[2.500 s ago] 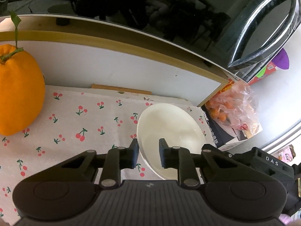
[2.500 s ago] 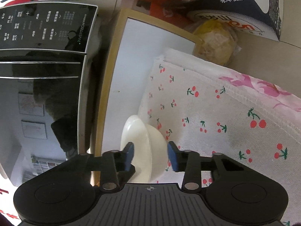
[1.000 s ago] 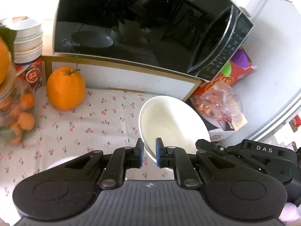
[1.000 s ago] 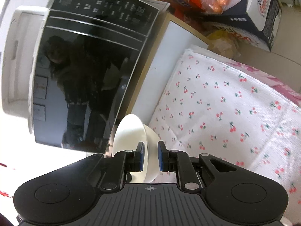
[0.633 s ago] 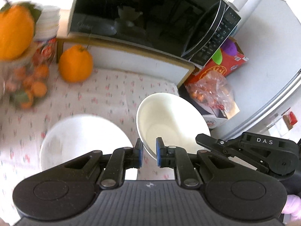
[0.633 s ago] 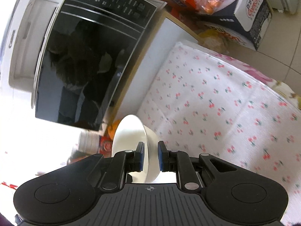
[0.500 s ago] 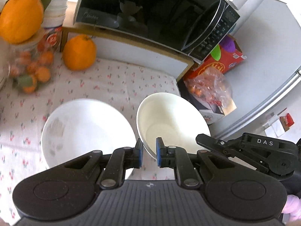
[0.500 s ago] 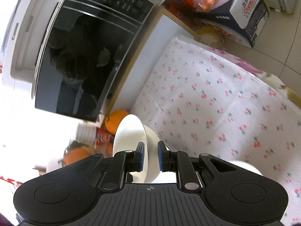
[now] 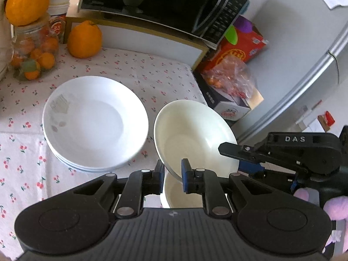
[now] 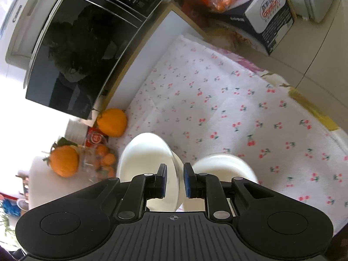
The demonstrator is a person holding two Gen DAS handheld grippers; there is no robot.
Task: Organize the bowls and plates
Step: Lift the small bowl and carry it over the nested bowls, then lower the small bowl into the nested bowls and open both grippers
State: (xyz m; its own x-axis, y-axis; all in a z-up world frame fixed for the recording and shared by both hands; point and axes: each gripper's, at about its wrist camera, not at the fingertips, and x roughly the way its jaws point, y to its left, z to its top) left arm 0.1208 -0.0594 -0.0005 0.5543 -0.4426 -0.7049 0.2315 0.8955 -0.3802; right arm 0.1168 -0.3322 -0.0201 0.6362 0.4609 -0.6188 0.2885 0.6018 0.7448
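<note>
While I look along my left tool [image 9: 171, 174], its two fingers pinch the near rim of a cream bowl [image 9: 195, 134], which hangs tilted above the tabletop [image 9: 26, 152] with its hollow turned toward me. My right tool [image 9: 241, 154] reaches in from the right and its fingers clamp the opposite rim of the same bowl. Just left of the bowl sits a stack of white plates [image 9: 93, 121] on the cherry-print cloth [image 9: 152, 74]. Below the bowl, between my fingers, part of another white dish [image 9: 174, 193] shows; I cannot tell what kind. Farther back stand an orange fruit [image 9: 84, 39], a glass jar of small oranges [image 9: 32, 52] and a black microwave [image 9: 163, 2].

From my right tool [image 10: 174, 181], the fingers are closed on the thin rim of the cream bowl [image 10: 145, 156], seen edge-on and tilted. Just right of it lies the blurred white plate stack [image 10: 226, 165] on the cloth [image 10: 239, 108]. The orange fruit [image 10: 112, 121] rests near the microwave [image 10: 82, 43], with the jar [image 10: 100, 161] beside a second orange fruit [image 10: 64, 161].
</note>
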